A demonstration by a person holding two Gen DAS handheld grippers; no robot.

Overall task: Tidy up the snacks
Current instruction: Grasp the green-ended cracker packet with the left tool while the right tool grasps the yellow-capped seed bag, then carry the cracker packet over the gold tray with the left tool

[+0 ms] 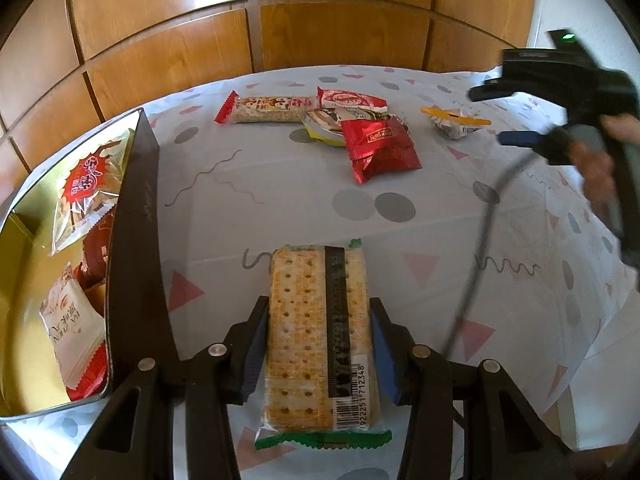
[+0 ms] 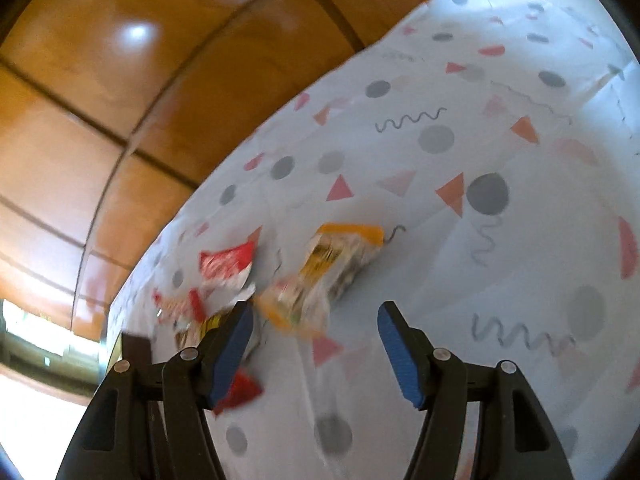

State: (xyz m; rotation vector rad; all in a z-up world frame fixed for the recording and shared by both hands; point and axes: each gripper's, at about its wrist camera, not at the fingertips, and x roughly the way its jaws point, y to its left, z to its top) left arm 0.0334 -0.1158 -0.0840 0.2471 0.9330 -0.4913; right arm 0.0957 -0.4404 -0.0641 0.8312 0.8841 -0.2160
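Note:
My left gripper (image 1: 318, 350) is shut on a cracker pack (image 1: 316, 336) with green ends, held just above the patterned tablecloth (image 1: 248, 208). A gold tin box (image 1: 24, 320) with a black wall stands at the left and holds several wrapped snacks. More snacks lie at the far middle: a long red-ended bar (image 1: 268, 109), red wrappers (image 1: 380, 148) and a yellow-ended pack (image 1: 454, 120). My right gripper (image 2: 316, 344) is open and empty, tilted above the yellow-ended pack (image 2: 320, 276); it also shows in the left wrist view (image 1: 516, 114).
A wooden panelled wall (image 1: 328, 20) runs behind the table. A black cable (image 1: 480, 248) hangs from the right gripper across the right side of the cloth. The right wrist view is blurred by motion.

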